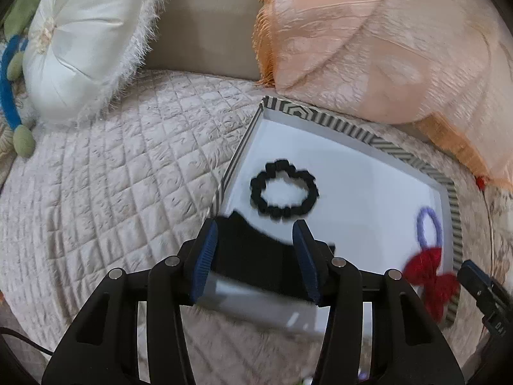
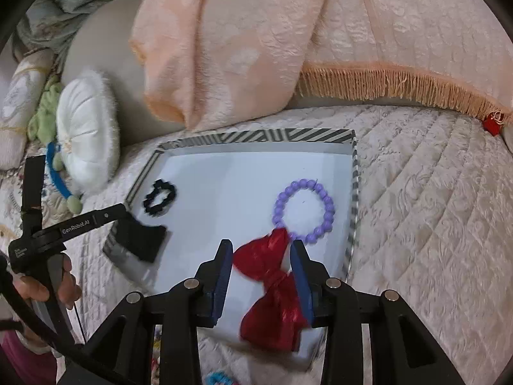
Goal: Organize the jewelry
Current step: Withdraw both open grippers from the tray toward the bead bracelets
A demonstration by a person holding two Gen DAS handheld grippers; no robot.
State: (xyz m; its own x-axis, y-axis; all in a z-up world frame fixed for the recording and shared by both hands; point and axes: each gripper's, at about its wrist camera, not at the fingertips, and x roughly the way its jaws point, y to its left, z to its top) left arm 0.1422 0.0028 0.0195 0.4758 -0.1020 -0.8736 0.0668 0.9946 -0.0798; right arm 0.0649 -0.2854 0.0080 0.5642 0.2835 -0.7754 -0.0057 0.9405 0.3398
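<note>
- A white round cushion (image 1: 83, 41) with a fuzzy fringe lies at the far left on the quilted bedspread (image 1: 128, 166); a blue and green soft toy (image 1: 12, 96) sits just to its left.
- A peach fringed blanket (image 1: 384, 38) is heaped along the far side, and its edge lies against the far rim of the tray.
- The tray (image 2: 256, 136), white inside with a black-and-white striped rim, rests on the bedspread to the right of the cushion.
- A black bead bracelet (image 1: 283, 190) lies flat in the left part of the tray, close to the left rim.
- A flat black piece (image 1: 253, 253) lies in the near left corner of the tray, nearer than the black bracelet; what it is cannot be told.
- The left gripper (image 1: 255, 256) hangs over that corner with its blue pads spread wide. The black piece shows in the gap between them, but neither pad presses on it and nothing is held. In the right wrist view a hand (image 2: 48, 288) grips its handle.
- A purple bead bracelet (image 2: 304, 215) lies flat in the right part of the tray, near the right rim.
- A red bow (image 2: 272, 288) lies in the near right part of the tray, and its far lobe touches the near edge of the purple bracelet.
- The right gripper (image 2: 261, 276) stands over the bow with its jaws partly open. The bow lies between the pads and close to both, blurred, and the pads do not clamp it.
- A small red object (image 2: 490, 125) sits at the far right by the blanket fringe.
</note>
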